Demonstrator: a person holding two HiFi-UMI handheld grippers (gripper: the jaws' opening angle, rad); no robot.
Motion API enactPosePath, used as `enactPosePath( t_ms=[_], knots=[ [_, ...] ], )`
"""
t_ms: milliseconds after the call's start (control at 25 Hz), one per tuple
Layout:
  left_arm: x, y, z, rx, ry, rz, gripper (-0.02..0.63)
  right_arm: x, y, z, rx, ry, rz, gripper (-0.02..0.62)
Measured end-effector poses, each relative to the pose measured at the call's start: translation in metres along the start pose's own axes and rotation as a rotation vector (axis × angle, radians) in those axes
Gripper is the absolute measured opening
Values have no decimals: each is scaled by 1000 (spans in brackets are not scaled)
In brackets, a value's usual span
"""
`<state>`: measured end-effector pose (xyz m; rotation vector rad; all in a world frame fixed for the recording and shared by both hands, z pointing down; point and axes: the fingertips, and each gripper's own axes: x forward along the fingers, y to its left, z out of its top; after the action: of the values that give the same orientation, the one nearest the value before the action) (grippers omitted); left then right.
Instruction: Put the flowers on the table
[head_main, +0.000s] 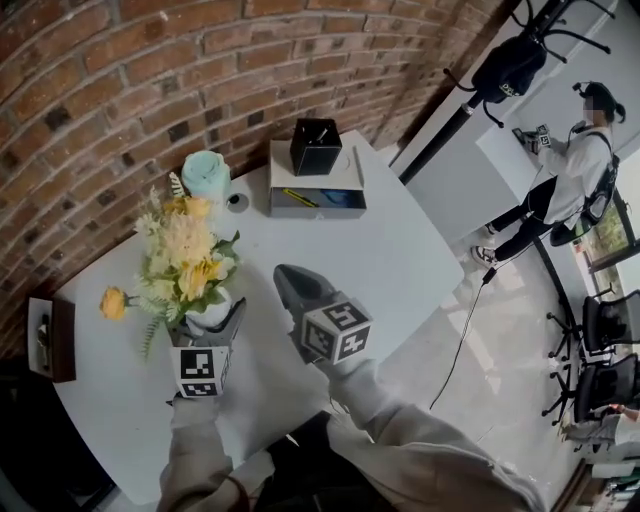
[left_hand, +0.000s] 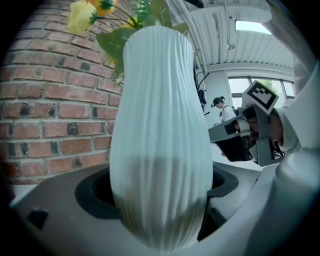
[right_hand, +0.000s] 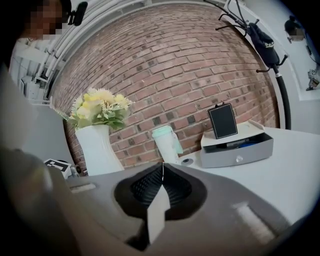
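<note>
The left gripper (head_main: 213, 320) pinches the white ribbed vase (left_hand: 160, 150) low on its body, jaws spread wide around it. Yellow flowers (head_main: 185, 255) stand in the vase, over the near left part of the table (head_main: 400, 250); whether its base touches the top I cannot tell. The right gripper (head_main: 288, 280), just right of it, has jaws pressed together, empty. A mint cup (head_main: 205, 172) and a grey drawer box (head_main: 315, 190) sit far, by the brick wall.

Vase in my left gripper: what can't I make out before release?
Base of the vase: hidden by the left gripper itself, in its own view and the head view.
Whether it stands on the table: no view shows.
Contents of the grey drawer box: too small, right gripper view.
</note>
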<state>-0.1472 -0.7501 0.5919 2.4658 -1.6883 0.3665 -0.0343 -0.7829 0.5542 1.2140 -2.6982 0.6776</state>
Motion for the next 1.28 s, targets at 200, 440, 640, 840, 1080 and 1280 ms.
enactPosePath(
  t_ms=[200, 440, 640, 840, 1080, 1280],
  knots=[
    [9, 2, -7, 32, -8, 34, 485, 6, -8, -10, 31, 7, 7, 2],
    [12, 6, -13, 11, -50, 61, 485, 10, -19, -14, 5, 26, -2, 2],
    [13, 7, -13, 2, -58, 71, 485, 4, -23, -13, 19, 18, -9, 2],
    [14, 7, -12, 2, -63, 95, 485, -2, -27, -15, 25, 18, -27, 2],
    [9, 9, -12, 0, -71, 140, 520, -9, -25, -21, 49, 29, -33, 2],
    [4, 7, -14, -48, -99, 130, 563, -18, -26, -25, 51, 25, -49, 2]
  ],
)
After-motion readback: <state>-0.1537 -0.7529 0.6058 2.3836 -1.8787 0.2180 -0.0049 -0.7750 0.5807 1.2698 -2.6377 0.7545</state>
